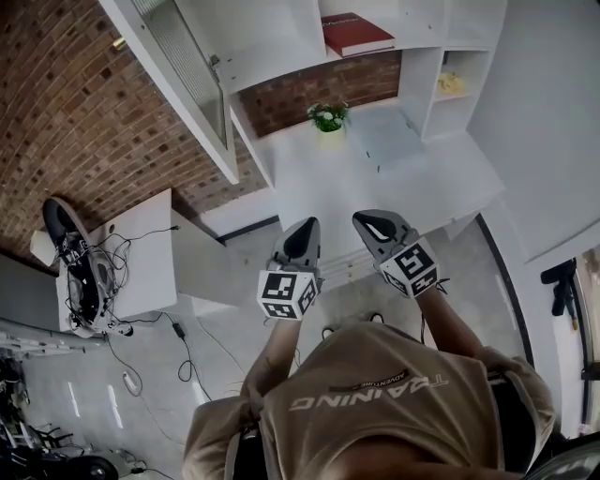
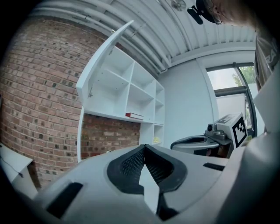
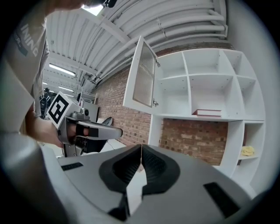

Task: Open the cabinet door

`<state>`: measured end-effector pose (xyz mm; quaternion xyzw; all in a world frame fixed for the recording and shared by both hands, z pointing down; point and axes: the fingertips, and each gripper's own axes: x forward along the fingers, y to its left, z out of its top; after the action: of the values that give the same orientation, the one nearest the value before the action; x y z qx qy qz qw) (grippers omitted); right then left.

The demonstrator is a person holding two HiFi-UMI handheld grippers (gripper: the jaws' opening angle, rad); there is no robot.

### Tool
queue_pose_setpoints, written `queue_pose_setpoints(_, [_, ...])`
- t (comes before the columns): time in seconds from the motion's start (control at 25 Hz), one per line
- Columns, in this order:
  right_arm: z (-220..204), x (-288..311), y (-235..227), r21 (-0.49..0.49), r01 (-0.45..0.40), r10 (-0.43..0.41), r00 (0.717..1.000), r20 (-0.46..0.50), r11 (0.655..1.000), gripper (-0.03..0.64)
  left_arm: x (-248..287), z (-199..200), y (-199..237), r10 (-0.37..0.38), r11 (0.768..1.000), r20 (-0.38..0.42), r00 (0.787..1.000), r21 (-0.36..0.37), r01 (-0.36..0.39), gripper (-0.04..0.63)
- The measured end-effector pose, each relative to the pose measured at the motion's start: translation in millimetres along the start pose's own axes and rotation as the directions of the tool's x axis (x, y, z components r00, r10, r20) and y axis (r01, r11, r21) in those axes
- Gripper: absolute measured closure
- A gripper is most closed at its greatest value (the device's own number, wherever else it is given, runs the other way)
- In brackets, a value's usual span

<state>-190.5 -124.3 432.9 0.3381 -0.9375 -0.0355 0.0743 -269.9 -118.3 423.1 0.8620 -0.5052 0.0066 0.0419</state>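
The white cabinet door (image 1: 173, 80) with its ribbed glass panel stands swung wide open at the upper left, away from the white shelf unit (image 1: 412, 28). It also shows as the open door (image 3: 144, 78) in the right gripper view and as an edge-on door (image 2: 103, 57) in the left gripper view. My left gripper (image 1: 304, 226) and right gripper (image 1: 368, 221) are held side by side close to the person's chest, well back from the cabinet. Both are shut with nothing between the jaws, which meet at the tips on the left gripper (image 2: 144, 147) and the right gripper (image 3: 141, 147).
A red book (image 1: 354, 34) lies on a shelf and a yellow object (image 1: 452, 82) sits in a right-hand cubby. A small green plant (image 1: 328, 115) stands on the white desk (image 1: 394, 178). A white side table (image 1: 141, 253) with cables stands left, by the brick wall (image 1: 66, 131).
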Motion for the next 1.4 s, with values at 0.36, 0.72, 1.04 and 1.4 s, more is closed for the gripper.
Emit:
queue_pose_setpoints(0.36, [35,-3,-8,-0.04,-0.012,0.015,0.997,0.079,0.999,0.603,-5,27,-5,-0.025,0.997,0.046,0.999,-0.077,0.028,0.586])
queue_pose_setpoints(0.72, [48,1,-16,-0.004,-0.038,0.038,0.993,0.114,0.999,0.603,-16,35,11,0.052,0.997,0.067,0.996,-0.058,-0.048,0.586])
queue_pose_setpoints(1.04, [52,11,-17,-0.029,-0.043,0.045,0.994,0.1,0.999,0.603,-17,41,28,0.104,0.994,0.081,0.991,-0.04,-0.101,0.586])
queue_pose_setpoints(1.4, [68,30,-12,-0.038,-0.064,0.069,0.988,0.137,0.997,0.603,-6,40,35,0.116,0.993,0.065,0.991,-0.003,-0.116,0.586])
